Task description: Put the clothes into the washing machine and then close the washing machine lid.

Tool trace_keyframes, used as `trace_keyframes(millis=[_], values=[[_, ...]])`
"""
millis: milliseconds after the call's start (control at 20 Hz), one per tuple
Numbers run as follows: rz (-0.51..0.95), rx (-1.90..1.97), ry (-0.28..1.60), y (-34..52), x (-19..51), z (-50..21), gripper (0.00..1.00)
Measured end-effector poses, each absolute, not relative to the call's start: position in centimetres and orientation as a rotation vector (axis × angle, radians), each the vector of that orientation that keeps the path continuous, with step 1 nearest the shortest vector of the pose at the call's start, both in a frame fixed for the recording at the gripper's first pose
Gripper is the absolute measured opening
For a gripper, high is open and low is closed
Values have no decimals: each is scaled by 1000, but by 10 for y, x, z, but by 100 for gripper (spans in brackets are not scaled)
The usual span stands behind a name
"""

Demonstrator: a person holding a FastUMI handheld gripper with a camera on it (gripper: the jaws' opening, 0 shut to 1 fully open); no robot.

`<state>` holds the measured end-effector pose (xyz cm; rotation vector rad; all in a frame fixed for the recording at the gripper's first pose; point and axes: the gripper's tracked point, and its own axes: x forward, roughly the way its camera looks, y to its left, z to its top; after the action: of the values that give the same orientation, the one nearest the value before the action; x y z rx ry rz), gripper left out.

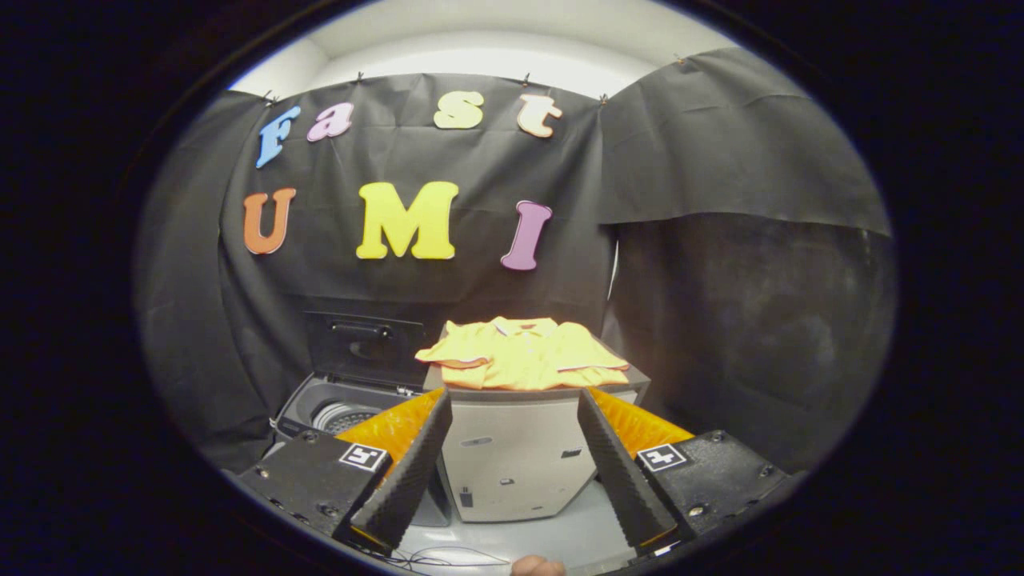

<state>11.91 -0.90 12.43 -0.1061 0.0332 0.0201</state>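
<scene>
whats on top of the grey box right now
A folded yellow shirt covers the grey box top; anything beneath it is hidden. The open tool is short of it, touching nothing.

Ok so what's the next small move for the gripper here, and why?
Probably ease the gripper forward and up toward the shirt. Its fingers stand open with nothing between them, the shirt lies folded on the box just beyond them, and the washer beside the box already has its lid up.

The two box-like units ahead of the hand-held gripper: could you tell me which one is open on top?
The dark washing machine, lid raised; the pale box carries the yellow shirt.
</scene>
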Motion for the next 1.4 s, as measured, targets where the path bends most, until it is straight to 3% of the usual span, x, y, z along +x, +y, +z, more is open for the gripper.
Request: trace_keyframes(millis=[600, 1400], values=[[90, -153, 157, -7, 268, 168, 99], [35, -71, 499, -29, 428, 113, 99]])
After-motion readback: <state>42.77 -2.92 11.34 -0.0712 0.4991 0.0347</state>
